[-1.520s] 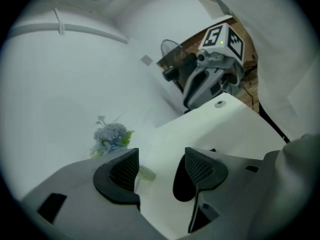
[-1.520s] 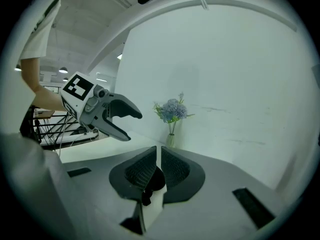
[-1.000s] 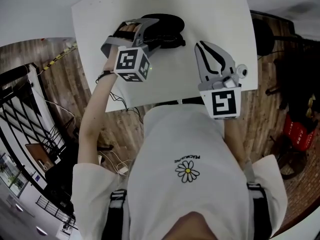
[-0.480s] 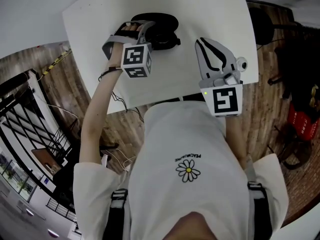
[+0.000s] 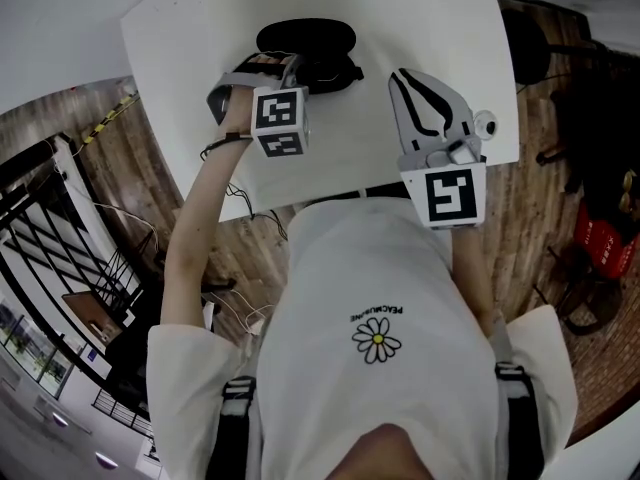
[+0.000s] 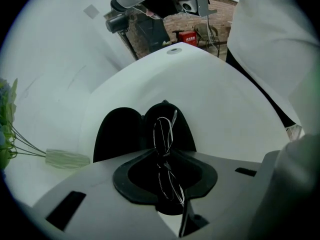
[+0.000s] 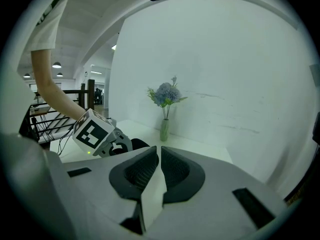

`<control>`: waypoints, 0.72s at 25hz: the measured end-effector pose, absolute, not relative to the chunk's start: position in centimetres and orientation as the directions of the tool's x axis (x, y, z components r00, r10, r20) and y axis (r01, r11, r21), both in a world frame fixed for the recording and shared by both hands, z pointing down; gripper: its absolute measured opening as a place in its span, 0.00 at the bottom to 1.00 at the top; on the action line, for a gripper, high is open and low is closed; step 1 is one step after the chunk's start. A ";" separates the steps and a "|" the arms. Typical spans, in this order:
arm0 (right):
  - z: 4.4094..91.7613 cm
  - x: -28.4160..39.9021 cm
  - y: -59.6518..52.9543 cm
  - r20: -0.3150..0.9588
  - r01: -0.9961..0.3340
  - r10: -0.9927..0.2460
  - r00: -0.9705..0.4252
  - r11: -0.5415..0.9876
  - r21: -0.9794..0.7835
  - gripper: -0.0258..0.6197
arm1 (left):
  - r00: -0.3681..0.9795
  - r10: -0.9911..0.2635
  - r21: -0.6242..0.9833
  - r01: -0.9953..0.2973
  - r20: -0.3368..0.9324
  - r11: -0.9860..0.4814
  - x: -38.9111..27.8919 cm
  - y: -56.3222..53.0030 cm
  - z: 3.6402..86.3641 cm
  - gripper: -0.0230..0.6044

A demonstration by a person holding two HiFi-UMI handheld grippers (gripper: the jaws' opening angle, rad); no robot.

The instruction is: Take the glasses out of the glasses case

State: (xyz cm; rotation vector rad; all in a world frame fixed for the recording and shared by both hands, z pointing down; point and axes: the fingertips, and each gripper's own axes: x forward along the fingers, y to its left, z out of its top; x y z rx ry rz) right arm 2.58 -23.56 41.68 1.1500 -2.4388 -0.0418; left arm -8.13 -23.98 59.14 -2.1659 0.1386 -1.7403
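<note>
- At 11 o'clock from the person, over the white table (image 5: 430, 28), the left gripper (image 5: 298, 66) points steeply down, with its marker cube (image 5: 281, 120) toward the person.
- Its jaws have just been closing and pinch the glasses (image 6: 164, 134). The thin wire frame stands edge-on between the dark pads, one lens inside the grip and the other sticking out past the tips toward 12 o'clock.
- Just beyond those tips, at 12 o'clock, the black case (image 5: 305, 36) lies open on the table. In the left gripper view its lid lies flat on the 9 o'clock side. The glasses are over the open shell; I cannot tell whether they touch it.
- At 1 o'clock from the person, the right gripper (image 5: 402, 80) hovers over bare table, well apart from the case and aimed slightly down. Its jaws are drawn nearly together, with only a sliver between the tips, and hold nothing.
- Past it at 12 o'clock in its own view, a vase (image 7: 164, 130) of blue flowers (image 7: 166, 94) stands upright by the wall.
</note>
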 end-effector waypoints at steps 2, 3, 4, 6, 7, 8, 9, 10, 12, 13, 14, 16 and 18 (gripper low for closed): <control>41.9 2.5 -23.5 0.386 -0.716 -0.735 -0.557 0.661 0.225 0.06 | 0.241 -0.279 -0.315 0.126 0.930 -0.941 -8.1 -23.9 59.3 0.19; 42.0 2.5 -23.4 0.392 -0.710 -0.733 -0.556 0.664 0.233 0.06 | 0.248 -0.265 -0.299 0.113 0.932 -0.948 -8.1 -23.8 59.3 0.18; 42.0 2.5 -23.3 0.394 -0.708 -0.732 -0.557 0.666 0.237 0.06 | 0.257 -0.247 -0.279 0.099 0.934 -0.955 -8.0 -23.7 59.3 0.18; 42.0 2.4 -23.2 0.391 -0.709 -0.731 -0.559 0.666 0.231 0.06 | 0.272 -0.213 -0.242 0.078 0.939 -0.967 -8.1 -23.7 59.1 0.18; 42.0 2.4 -23.3 0.391 -0.711 -0.731 -0.560 0.666 0.227 0.06 | 0.275 -0.201 -0.228 0.072 0.940 -0.971 -8.1 -23.8 59.0 0.17; 42.0 2.3 -23.4 0.391 -0.712 -0.730 -0.560 0.665 0.224 0.06 | 0.276 -0.193 -0.219 0.068 0.942 -0.973 -8.2 -24.0 58.9 0.17; 42.0 2.4 -23.5 0.391 -0.714 -0.731 -0.559 0.664 0.222 0.06 | 0.275 -0.187 -0.213 0.067 0.943 -0.975 -8.2 -24.1 58.8 0.17; 42.0 2.4 -23.6 0.391 -0.716 -0.733 -0.557 0.662 0.220 0.06 | 0.271 -0.183 -0.209 0.068 0.945 -0.976 -8.2 -24.2 58.8 0.17; 42.0 2.5 -23.5 0.389 -0.721 -0.736 -0.554 0.658 0.217 0.06 | 0.258 -0.178 -0.202 0.072 0.950 -0.977 -8.3 -24.2 58.8 0.16; 42.0 2.6 -23.4 0.388 -0.723 -0.737 -0.553 0.656 0.216 0.06 | 0.251 -0.177 -0.201 0.073 0.952 -0.977 -8.3 -24.2 58.7 0.15; 41.9 2.7 -23.4 0.387 -0.724 -0.738 -0.552 0.655 0.216 0.06 | 0.246 -0.177 -0.201 0.073 0.953 -0.977 -8.4 -24.3 58.7 0.14; 41.8 2.7 -23.5 0.384 -0.726 -0.741 -0.550 0.652 0.218 0.06 | 0.239 -0.177 -0.199 0.073 0.955 -0.977 -8.5 -24.4 58.4 0.12; 41.7 2.8 -23.6 0.385 -0.727 -0.742 -0.549 0.651 0.219 0.06 | 0.236 -0.175 -0.198 0.076 0.956 -0.977 -8.6 -24.6 58.2 0.10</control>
